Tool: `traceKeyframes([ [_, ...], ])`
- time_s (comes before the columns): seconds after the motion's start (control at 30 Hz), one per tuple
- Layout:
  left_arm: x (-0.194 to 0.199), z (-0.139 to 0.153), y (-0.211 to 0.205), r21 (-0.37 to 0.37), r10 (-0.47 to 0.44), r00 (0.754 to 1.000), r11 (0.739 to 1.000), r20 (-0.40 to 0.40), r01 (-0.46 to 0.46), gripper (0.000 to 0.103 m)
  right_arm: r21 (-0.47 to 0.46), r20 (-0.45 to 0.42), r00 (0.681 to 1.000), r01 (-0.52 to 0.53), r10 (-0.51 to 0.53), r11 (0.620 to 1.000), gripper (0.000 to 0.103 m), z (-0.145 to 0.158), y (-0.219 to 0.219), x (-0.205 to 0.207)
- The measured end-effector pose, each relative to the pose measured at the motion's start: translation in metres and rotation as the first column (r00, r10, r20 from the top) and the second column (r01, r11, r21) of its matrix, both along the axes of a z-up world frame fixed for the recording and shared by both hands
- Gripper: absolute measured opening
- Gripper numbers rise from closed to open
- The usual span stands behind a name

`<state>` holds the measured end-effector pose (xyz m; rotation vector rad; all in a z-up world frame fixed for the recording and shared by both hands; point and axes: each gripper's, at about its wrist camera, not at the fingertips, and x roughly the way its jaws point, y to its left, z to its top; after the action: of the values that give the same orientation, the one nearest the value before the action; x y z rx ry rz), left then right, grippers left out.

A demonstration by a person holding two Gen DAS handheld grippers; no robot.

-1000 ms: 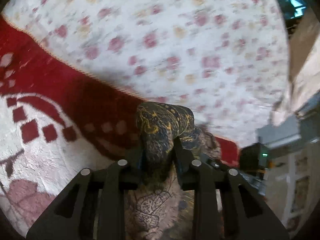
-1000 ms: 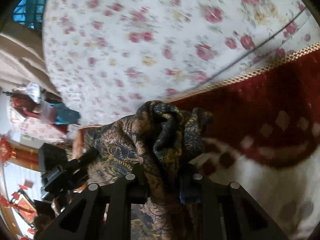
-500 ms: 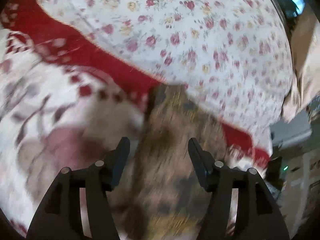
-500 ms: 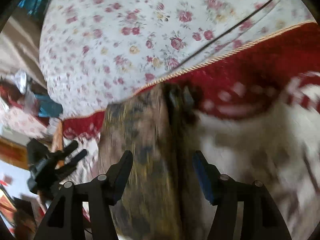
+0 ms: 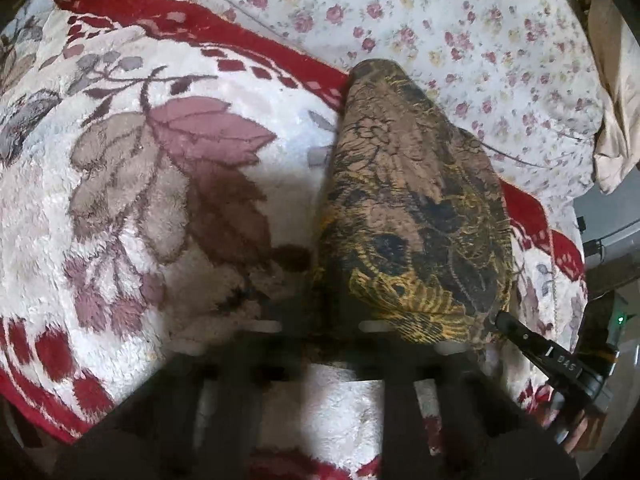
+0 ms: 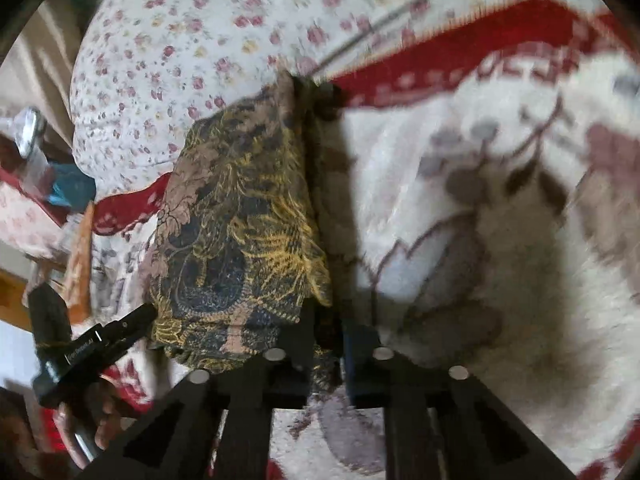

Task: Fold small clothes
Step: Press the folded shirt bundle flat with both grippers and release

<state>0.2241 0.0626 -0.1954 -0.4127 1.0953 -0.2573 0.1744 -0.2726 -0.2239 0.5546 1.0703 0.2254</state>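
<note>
A plush fleece blanket (image 5: 132,184), white with mauve and brown leaf figures and a red border, covers the work surface, and beyond it lies a thin cotton sheet (image 5: 460,20) printed with small roses. On the blanket, its far end reaching over the red border toward the sheet, lies the small patterned garment (image 5: 416,208): a soft, limp woven piece in dark blue, brown and mustard, with a fine lace-like floral print, now a long narrow strip that tapers away from the cameras. It looks doubled lengthwise, with a neat fold line down one side in the right wrist view (image 6: 240,224), so I judge the first fold made and the crosswise folds into a compact packet not yet done. The right gripper (image 6: 328,356) has its fingers drawn narrow at the garment's near edge, with cloth seeming to run in between them, so it appears pinched on that hem. The left gripper (image 5: 316,344) is a dark blur at the bottom of its own view; whether its fingers are spread or closed I cannot tell, though the other view shows one finger (image 6: 120,326) beside the garment's near corner. The deep pile should grip the thin cloth, so dragging may wrinkle it.
</note>
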Motion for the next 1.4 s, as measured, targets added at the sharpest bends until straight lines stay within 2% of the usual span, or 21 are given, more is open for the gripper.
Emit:
traceKeyframes([
  [0.13, -0.012, 0.013, 0.016, -0.048, 0.014, 0.998, 0.999, 0.062, -0.011, 0.002, 0.141, 0.023, 1.000, -0.009, 0.005, 0.990, 0.005, 0.007, -0.008, -0.010],
  [0.27, -0.009, 0.008, 0.028, 0.061, 0.099, 0.994, 0.993, 0.043, -0.101, 0.000, 0.235, -0.070, 0.998, 0.019, -0.003, 0.972, 0.005, -0.016, -0.010, -0.004],
  [0.33, -0.007, 0.003, 0.031, 0.054, 0.109, 0.994, 0.993, 0.007, -0.109, 0.000, 0.201, -0.125, 0.992, 0.035, -0.010, 0.979, 0.005, -0.030, -0.009, -0.001],
  [0.43, -0.010, 0.007, 0.025, -0.017, 0.071, 0.997, 0.997, 0.010, -0.071, 0.002, 0.176, -0.119, 0.993, 0.017, 0.004, 0.984, 0.009, -0.023, -0.004, -0.001],
  [0.5, -0.014, 0.013, 0.016, -0.057, 0.012, 0.999, 0.998, 0.034, -0.010, 0.029, 0.146, -0.111, 0.994, 0.014, 0.002, 0.989, 0.016, -0.015, -0.004, -0.004],
  [0.53, -0.017, 0.016, 0.010, -0.050, -0.008, 0.999, 0.999, 0.046, 0.011, 0.041, 0.139, -0.099, 0.995, 0.019, -0.005, 0.990, 0.034, -0.011, -0.006, -0.007],
  [0.57, -0.018, 0.017, 0.006, -0.037, -0.017, 0.998, 0.999, 0.057, 0.020, 0.062, 0.141, -0.090, 0.996, 0.032, -0.020, 0.989, 0.050, -0.009, -0.008, -0.008],
  [0.6, -0.020, 0.018, 0.002, -0.016, -0.022, 0.998, 1.000, 0.067, 0.023, 0.068, 0.149, -0.083, 0.996, 0.052, -0.040, 0.987, 0.074, -0.009, -0.010, -0.009],
  [0.63, -0.019, 0.015, -0.003, 0.012, -0.033, 0.997, 0.999, 0.064, 0.032, 0.068, 0.165, -0.079, 0.996, 0.057, -0.044, 0.985, 0.075, -0.008, -0.011, -0.010],
  [0.77, -0.008, -0.007, -0.017, 0.026, -0.063, 0.998, 0.998, -0.029, 0.064, 0.068, 0.226, -0.106, 0.994, 0.028, -0.004, 0.974, 0.068, -0.021, -0.006, -0.002],
  [0.83, -0.005, -0.009, -0.019, 0.035, -0.050, 0.999, 0.998, -0.021, 0.050, 0.067, 0.236, -0.127, 0.992, 0.019, 0.012, 0.972, 0.060, -0.029, 0.000, 0.003],
  [0.87, -0.006, -0.007, -0.018, 0.033, -0.044, 0.999, 0.998, -0.013, 0.044, 0.056, 0.230, -0.118, 0.993, 0.014, 0.014, 0.973, 0.059, -0.028, 0.001, 0.005],
  [0.9, -0.006, -0.006, -0.016, 0.029, -0.035, 0.999, 0.999, -0.005, 0.035, 0.033, 0.222, -0.117, 0.993, 0.011, 0.016, 0.975, 0.050, -0.027, 0.002, 0.006],
  [0.93, -0.004, -0.008, -0.014, 0.034, -0.029, 0.999, 0.999, -0.013, 0.029, 0.024, 0.221, -0.124, 0.992, 0.009, 0.019, 0.975, 0.032, -0.028, 0.002, 0.007],
  [0.97, -0.004, -0.011, -0.010, 0.028, -0.026, 1.000, 0.999, -0.018, 0.026, 0.012, 0.225, -0.136, 0.990, 0.005, 0.026, 0.974, 0.025, -0.032, 0.003, 0.006],
  [1.0, -0.003, -0.012, -0.007, 0.004, -0.022, 0.999, 1.000, -0.024, 0.022, 0.008, 0.228, -0.144, 0.989, 0.008, 0.026, 0.974, 0.021, -0.035, 0.003, 0.006],
  [1.13, -0.015, 0.012, 0.009, -0.061, -0.020, 0.999, 0.998, 0.038, 0.023, 0.006, 0.275, -0.103, 0.995, 0.029, -0.001, 0.961, 0.007, -0.019, -0.006, -0.005],
  [1.2, -0.013, 0.005, 0.011, -0.038, -0.005, 1.000, 0.999, 0.020, 0.006, 0.006, 0.267, -0.068, 0.998, 0.015, 0.003, 0.964, 0.007, -0.009, -0.004, -0.011],
  [1.27, -0.006, -0.011, 0.009, -0.012, 0.010, 0.999, 1.000, -0.043, -0.010, 0.006, 0.214, -0.121, 0.992, -0.007, 0.033, 0.977, 0.007, -0.023, 0.010, -0.006],
  [1.33, -0.007, -0.005, 0.008, -0.002, 0.010, 1.000, 1.000, -0.021, -0.010, 0.006, 0.228, -0.162, 0.986, 0.009, 0.029, 0.974, 0.007, -0.036, 0.014, -0.002],
  [1.4, -0.009, -0.003, 0.002, 0.038, -0.003, 1.000, 0.999, 0.002, 0.003, 0.006, 0.229, -0.129, 0.991, 0.004, 0.027, 0.974, 0.007, -0.029, 0.011, -0.003],
])
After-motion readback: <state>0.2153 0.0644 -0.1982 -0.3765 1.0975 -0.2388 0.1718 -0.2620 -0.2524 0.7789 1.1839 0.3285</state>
